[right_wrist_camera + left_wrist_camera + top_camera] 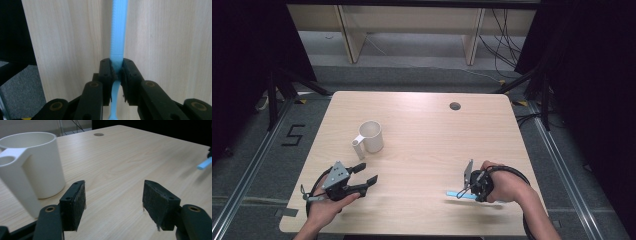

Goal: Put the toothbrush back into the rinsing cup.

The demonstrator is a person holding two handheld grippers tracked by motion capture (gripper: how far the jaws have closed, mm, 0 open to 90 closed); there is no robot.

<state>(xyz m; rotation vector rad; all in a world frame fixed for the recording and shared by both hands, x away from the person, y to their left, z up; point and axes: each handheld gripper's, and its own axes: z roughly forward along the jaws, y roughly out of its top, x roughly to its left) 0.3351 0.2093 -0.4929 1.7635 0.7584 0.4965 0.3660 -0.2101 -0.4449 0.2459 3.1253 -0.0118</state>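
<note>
A white mug (373, 136) with a tube-shaped holder on its side stands upright on the left half of the light wooden table (437, 145). My left gripper (367, 173) hovers just in front of it, open, with nothing between its pads. In the left gripper view the mug (37, 165) rises to the left of the open gripper (113, 197). Near the front right, my right gripper (463, 192) is shut on a slim light-blue plastic stick (453, 193) that points left, just above the tabletop. The right gripper view shows the gripper (116, 65) clamping the stick (119, 30) partway along its length.
A round cable hole (455, 106) sits near the table's far edge. Bare wood lies between the mug and the right hand. Wooden furniture legs (352, 35) and cables stand on the floor behind; dark curtains flank both sides.
</note>
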